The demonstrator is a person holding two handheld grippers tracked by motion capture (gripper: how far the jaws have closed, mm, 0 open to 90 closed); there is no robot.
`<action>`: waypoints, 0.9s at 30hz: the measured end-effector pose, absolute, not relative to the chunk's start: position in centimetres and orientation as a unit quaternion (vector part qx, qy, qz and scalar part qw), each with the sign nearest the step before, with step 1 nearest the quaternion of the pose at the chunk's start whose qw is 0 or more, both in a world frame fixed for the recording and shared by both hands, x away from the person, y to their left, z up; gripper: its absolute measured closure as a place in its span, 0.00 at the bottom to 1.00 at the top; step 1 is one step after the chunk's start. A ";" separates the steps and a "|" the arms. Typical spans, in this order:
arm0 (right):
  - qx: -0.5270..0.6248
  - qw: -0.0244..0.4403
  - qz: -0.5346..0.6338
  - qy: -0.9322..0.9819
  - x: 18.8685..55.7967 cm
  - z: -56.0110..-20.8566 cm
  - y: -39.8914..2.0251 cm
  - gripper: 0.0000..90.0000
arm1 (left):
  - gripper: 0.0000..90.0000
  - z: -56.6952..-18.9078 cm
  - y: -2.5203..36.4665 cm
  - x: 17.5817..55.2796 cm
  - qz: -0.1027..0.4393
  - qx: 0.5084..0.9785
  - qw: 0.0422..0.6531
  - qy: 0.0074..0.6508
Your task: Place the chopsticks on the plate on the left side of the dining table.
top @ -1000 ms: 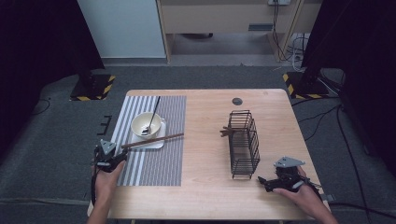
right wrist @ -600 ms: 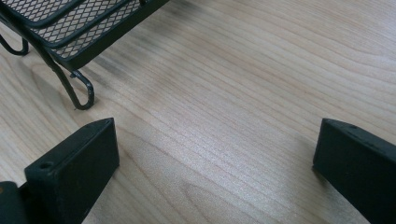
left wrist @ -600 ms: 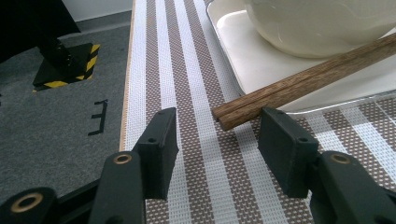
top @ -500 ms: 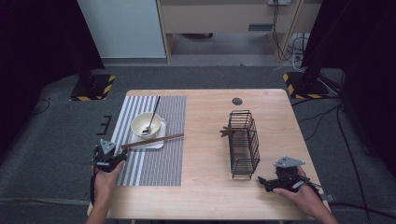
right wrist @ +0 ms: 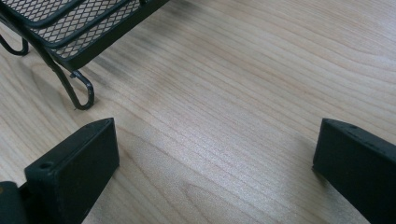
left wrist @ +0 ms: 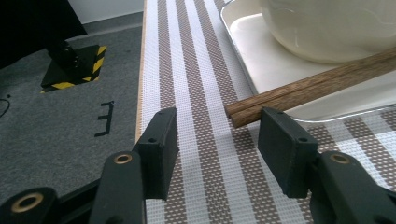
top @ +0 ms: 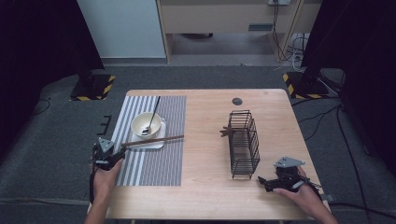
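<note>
A pair of brown wooden chopsticks (top: 152, 140) lies across a white square plate (top: 156, 144) that carries a cream bowl (top: 146, 125) with a dark spoon (top: 153, 114) in it. My left gripper (top: 119, 151) rests on the striped placemat (top: 154, 163) at the chopsticks' near end. In the left gripper view the chopsticks' tips (left wrist: 236, 112) lie just ahead of the left gripper (left wrist: 217, 128), close to the right jaw; the jaws stand apart and do not touch them. My right gripper (top: 264, 181) sits on bare wood, and the right gripper (right wrist: 217, 128) is wide open with nothing between its jaws.
A black wire rack (top: 244, 142) stands right of centre on the wooden table (top: 205, 191), with a brown wooden piece (top: 226, 132) sticking out of its left side. One rack foot (right wrist: 81, 95) is close to my right gripper. A round black cap (top: 237, 101) sits near the far edge.
</note>
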State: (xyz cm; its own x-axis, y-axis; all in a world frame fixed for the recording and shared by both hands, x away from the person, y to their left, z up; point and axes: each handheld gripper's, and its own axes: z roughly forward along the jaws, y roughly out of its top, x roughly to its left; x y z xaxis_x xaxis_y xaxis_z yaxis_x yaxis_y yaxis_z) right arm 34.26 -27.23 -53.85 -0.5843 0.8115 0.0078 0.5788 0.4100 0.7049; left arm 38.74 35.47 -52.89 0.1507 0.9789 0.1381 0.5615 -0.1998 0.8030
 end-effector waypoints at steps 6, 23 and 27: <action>0.423 0.171 0.341 0.822 34.3 -53.8 -27.2 0.00 | 0.53 -52.9 35.6 39.0 0.343 0.694 0.306 0.554; 0.425 0.171 0.340 0.821 34.3 -53.8 -27.2 0.00 | 0.52 -53.1 35.9 39.7 0.349 0.697 0.297 0.552; 0.425 0.171 0.340 0.821 34.2 -53.8 -27.2 0.00 | 0.51 -53.1 35.9 39.8 0.349 0.699 0.294 0.551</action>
